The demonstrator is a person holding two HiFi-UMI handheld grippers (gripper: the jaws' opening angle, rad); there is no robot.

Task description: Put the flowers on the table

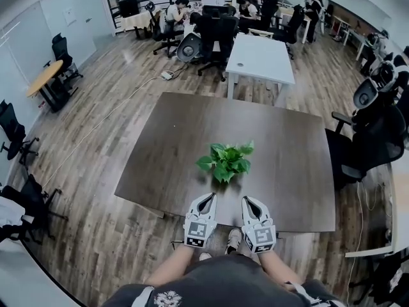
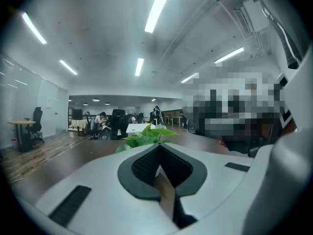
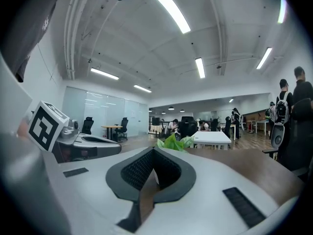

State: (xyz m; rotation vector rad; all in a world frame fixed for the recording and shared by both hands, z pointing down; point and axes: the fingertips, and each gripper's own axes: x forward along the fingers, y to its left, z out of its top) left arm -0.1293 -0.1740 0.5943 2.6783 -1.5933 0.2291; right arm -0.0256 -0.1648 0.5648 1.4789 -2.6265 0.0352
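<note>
Flowers (image 1: 225, 160) at centre frame on the dark tabletop (image 1: 294, 165), just above the left hand-held gripper (image 1: 207, 198) and right hand-held gripper (image 1: 248, 201); both clenched, empty, clear of the leaves.

Even, cool light comes from long ceiling strips (image 2: 159, 6), which burn out to white glare in both gripper views. The head view is bright and sharp in its middle. There the dark table (image 1: 192, 126) shows a pale sheen and only soft, faint shadows. All three frames bulge, with black corners, and the floor boards (image 1: 96, 133) bend toward the edges.
</note>
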